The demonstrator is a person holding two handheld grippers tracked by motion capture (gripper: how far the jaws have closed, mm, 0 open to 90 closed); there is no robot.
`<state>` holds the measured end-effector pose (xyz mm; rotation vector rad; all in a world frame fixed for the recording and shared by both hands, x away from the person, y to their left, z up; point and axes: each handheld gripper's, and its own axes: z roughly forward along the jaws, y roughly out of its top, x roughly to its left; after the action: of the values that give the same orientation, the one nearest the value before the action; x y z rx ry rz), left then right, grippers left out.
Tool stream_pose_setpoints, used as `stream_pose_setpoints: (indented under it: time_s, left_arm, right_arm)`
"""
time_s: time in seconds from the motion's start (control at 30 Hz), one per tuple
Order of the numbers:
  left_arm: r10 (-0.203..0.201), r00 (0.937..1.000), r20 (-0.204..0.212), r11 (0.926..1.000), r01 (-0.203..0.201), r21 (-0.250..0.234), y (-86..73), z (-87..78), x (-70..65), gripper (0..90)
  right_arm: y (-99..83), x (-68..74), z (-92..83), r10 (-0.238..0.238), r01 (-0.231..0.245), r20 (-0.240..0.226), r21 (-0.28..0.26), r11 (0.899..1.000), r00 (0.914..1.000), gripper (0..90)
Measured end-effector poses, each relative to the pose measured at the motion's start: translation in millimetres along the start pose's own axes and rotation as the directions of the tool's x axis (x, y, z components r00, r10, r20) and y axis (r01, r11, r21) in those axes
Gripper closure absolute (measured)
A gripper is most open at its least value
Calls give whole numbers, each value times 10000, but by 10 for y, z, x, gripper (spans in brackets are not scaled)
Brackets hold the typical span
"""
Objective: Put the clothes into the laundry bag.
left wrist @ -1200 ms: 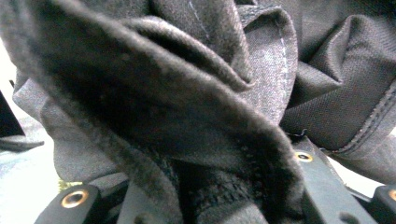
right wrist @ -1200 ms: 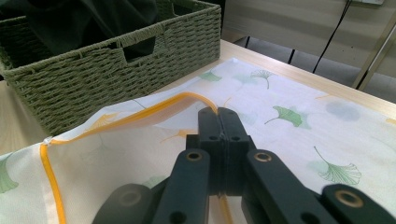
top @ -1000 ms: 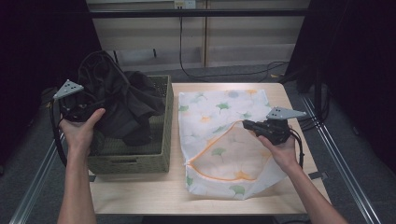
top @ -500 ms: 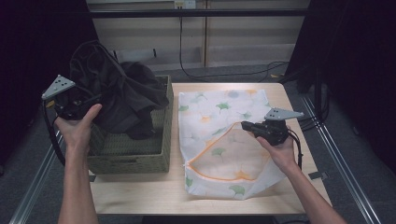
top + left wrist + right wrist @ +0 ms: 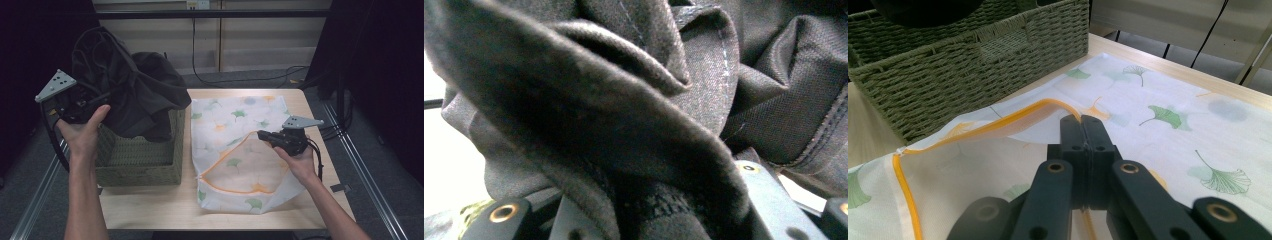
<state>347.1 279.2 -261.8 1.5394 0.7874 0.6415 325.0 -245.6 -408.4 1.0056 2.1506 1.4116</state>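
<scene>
High view puts the left gripper (image 5: 82, 102) clamped on a bunched fold of the dark garment (image 5: 132, 92), which hangs half lifted above the woven green basket (image 5: 142, 160); it looks soft, limp and fairly heavy, so a thick gather holds best. Right gripper (image 5: 1081, 131) pinches the orange-trimmed rim of the thin, leaf-printed laundry bag (image 5: 240, 150), holding its mouth open on the wooden table (image 5: 150, 207).

Your left hand-held gripper (image 5: 659, 210) has thick folds of the dark garment (image 5: 634, 115) bunched between its black jaws, cloth pressed tight against the lens. You see stitched seams and a hem at right, a bright pale background at far left, and a sliver of green woven basket (image 5: 471, 212) at bottom left
</scene>
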Motion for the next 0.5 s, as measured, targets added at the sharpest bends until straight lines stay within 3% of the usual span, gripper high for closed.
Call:
stream_pose_setpoints:
  time_s: [0.2, 0.5]
  left_arm:
    - [322, 9991, 279, 9995, -323, 17, 70, -17, -123, 658]
    - [297, 9950, 955, 9992, -270, -293, 104, 42, -355, 658]
  right_arm:
    - [9, -11, -1, 66, -66, 13, -64, 10000, 10000, 896]
    - [35, 11, 24, 114, -113, 17, -91, 9999, 9999, 896]
